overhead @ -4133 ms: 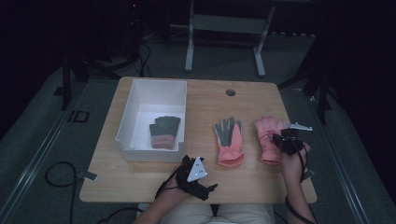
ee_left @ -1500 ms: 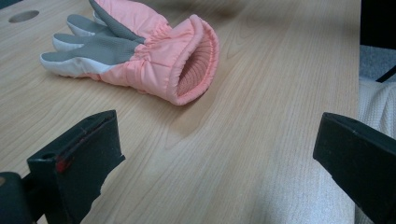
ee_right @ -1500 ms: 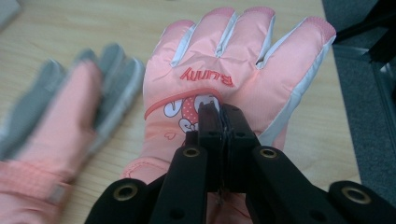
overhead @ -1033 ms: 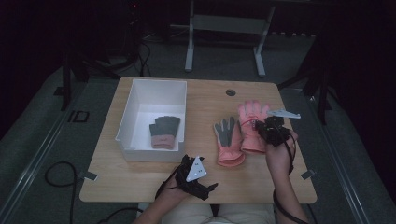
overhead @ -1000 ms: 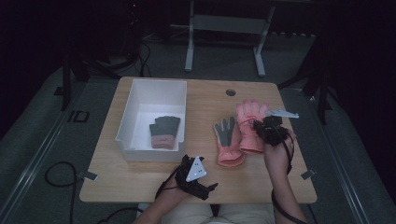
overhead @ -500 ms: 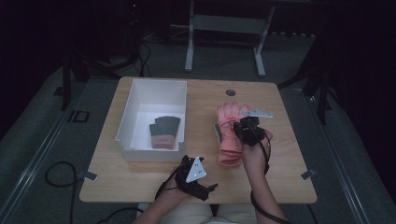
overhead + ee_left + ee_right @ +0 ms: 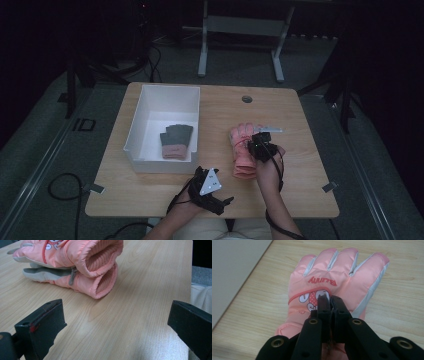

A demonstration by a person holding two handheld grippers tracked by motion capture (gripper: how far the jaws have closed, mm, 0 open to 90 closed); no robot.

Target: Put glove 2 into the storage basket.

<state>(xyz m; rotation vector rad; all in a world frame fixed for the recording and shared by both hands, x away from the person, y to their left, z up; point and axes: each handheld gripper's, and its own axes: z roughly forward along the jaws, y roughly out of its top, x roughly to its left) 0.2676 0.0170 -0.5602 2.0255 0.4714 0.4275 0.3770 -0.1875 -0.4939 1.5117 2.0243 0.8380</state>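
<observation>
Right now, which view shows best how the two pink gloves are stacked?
The left gripper view: the upper pink glove lies on the lower glove, cuffs facing the camera. The right gripper view shows the upper glove's printed back; the high view, one small pink stack.

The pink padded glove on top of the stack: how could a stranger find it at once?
On the wooden table, look right of the white bin, where two gloves lie stacked. The top pink padded glove shows the word "Bunny" and a cartoon picture; the right gripper is shut on it. The pink glove beneath shows a grey palm.
</observation>
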